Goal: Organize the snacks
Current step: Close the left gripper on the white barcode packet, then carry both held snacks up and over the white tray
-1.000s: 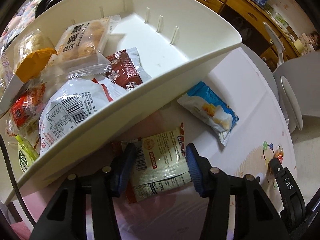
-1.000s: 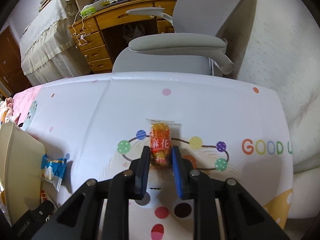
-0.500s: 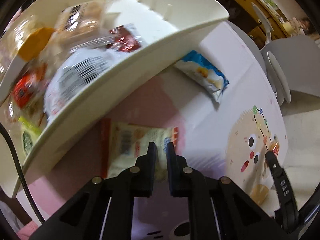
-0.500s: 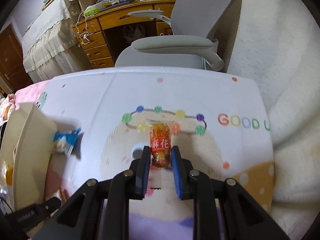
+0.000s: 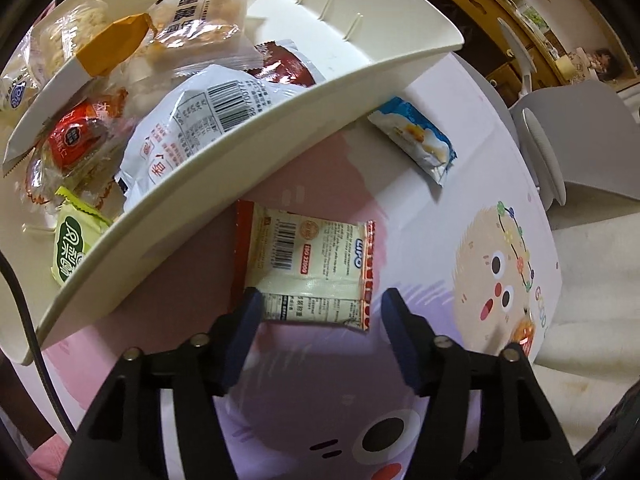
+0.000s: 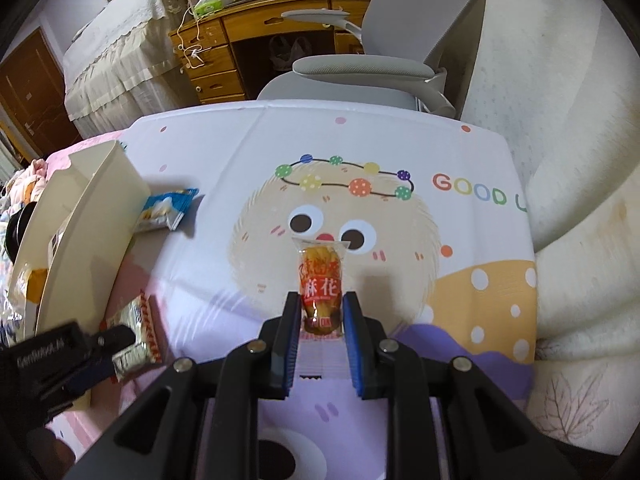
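Note:
My left gripper (image 5: 320, 312) is open, its fingers on either side of the near edge of a cream and red snack packet (image 5: 306, 264) that lies flat on the table beside the white organizer tray (image 5: 280, 128). The tray holds several snack packets. My right gripper (image 6: 320, 312) is shut on a small orange packet with red label (image 6: 321, 288) and holds it above the table. A blue and white packet (image 5: 412, 144) lies on the table by the tray's far corner; it also shows in the right wrist view (image 6: 166, 210).
The table has a cartoon-print cover (image 6: 360, 200). A grey office chair (image 6: 360, 68) stands at the far edge, a wooden desk (image 6: 248, 40) behind it. A white mattress (image 6: 560, 160) borders the table on the right.
My left gripper was shut half a second ago and has opened again around the cream packet. My right gripper has lifted the orange packet and carried it back toward me.

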The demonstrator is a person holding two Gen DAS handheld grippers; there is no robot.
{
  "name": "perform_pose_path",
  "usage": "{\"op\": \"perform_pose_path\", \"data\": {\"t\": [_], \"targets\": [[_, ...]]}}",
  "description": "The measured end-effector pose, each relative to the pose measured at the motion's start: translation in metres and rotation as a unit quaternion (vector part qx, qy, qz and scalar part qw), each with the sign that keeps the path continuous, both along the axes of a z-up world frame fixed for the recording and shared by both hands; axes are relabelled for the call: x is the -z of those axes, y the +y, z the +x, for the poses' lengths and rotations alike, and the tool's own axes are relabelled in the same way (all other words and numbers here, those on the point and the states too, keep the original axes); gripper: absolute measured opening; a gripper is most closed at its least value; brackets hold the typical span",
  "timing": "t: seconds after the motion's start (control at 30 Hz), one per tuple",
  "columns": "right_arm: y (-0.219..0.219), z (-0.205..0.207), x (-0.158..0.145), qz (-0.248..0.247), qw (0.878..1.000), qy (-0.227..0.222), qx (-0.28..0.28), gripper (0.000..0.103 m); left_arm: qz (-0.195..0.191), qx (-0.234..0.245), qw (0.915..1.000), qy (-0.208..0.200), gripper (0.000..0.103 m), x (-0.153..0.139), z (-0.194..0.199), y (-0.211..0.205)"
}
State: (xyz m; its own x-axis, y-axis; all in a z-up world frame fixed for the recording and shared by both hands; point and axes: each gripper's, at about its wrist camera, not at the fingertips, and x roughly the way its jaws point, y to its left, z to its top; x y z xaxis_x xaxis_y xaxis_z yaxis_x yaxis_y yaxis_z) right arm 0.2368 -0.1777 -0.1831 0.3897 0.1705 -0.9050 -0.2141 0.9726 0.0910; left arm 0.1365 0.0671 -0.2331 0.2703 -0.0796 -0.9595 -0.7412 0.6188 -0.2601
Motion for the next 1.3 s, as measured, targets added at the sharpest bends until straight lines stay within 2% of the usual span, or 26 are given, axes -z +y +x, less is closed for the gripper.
{"op": "perform_pose_path", "data": {"t": [0.1,0.5,0.67,0.73,0.8,0.9,1.1,1.3], "targets": [[-0.001,-0.004,0.000,0.000,1.000,0.003,-0.003,0.021,0.009,0.001,0.9999,0.005,0.072,0.003,0.005,0.001],[0.002,-0.008,0.002,0.006,1.000,0.011,-0.016,0.021,0.056,0.020,0.9977,0.034,0.073,0.017,0.017,-0.001],[0.001,-0.010,-0.001,0.010,1.000,0.010,-0.018,0.021,0.074,0.031,0.9964,0.027,0.074,0.018,0.022,-0.005],[-0.001,-0.012,-0.003,0.011,1.000,0.008,-0.018,0.021,0.083,0.035,0.9956,0.025,0.072,0.018,0.023,-0.007],[-0.003,-0.014,-0.005,0.012,1.000,0.006,-0.016,0.021,0.097,0.038,0.9941,0.031,0.061,0.019,0.025,-0.010],[-0.009,-0.020,-0.009,0.015,1.000,0.004,-0.013,0.021,0.103,0.043,0.9935,0.024,0.054,0.016,0.025,-0.014],[-0.022,-0.039,-0.016,0.026,1.000,0.008,-0.006,0.021,0.103,0.063,0.9923,0.027,0.051,0.015,0.009,-0.023],[-0.028,-0.067,-0.021,0.033,0.999,0.013,-0.013,0.021,0.083,0.091,0.9909,0.055,0.051,0.013,-0.014,-0.043]]}}
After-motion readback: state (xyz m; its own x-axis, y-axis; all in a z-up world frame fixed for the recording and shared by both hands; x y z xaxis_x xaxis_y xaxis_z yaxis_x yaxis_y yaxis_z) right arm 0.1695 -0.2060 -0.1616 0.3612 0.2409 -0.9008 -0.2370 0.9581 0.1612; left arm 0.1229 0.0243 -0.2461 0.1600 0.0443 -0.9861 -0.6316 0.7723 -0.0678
